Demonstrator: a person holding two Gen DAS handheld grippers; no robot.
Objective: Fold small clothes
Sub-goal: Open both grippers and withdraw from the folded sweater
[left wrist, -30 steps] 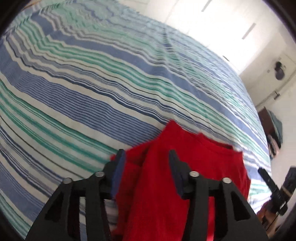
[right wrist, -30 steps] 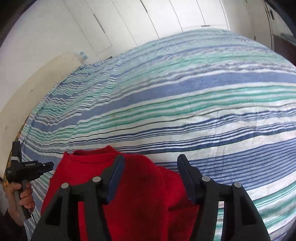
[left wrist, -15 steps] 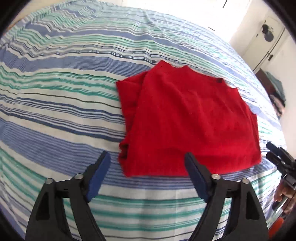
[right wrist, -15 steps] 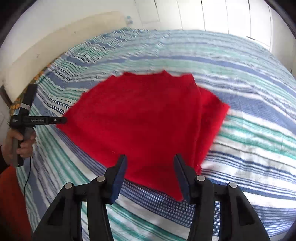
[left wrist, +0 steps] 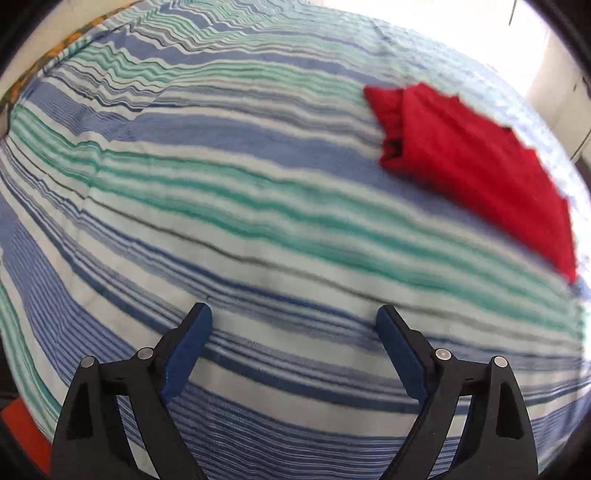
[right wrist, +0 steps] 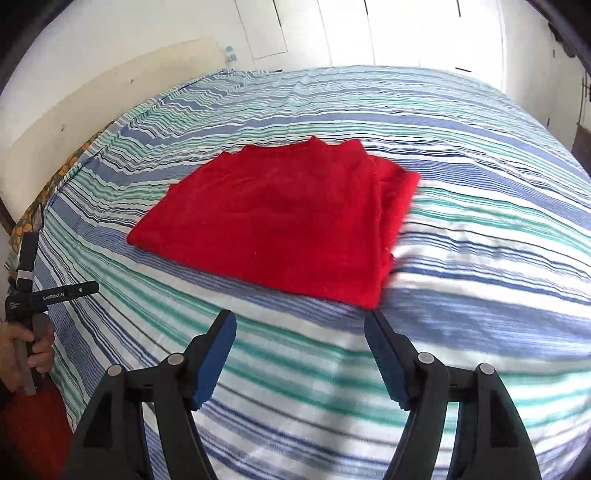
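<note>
One red garment folded flat on striped bedspread.

A home bedroom: wide bed under a striped sheet, pale headboard, white wardrobe doors.

Striped bed under red garment

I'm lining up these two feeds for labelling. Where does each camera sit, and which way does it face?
Left wrist view: on the left gripper, facing along its open fingers over the striped bed; red garment upper right.
Right wrist view: on the right gripper, open, facing the garment; the person's left hand shows at the left edge, holding the other gripper.
Shared: bed and garment.
</note>
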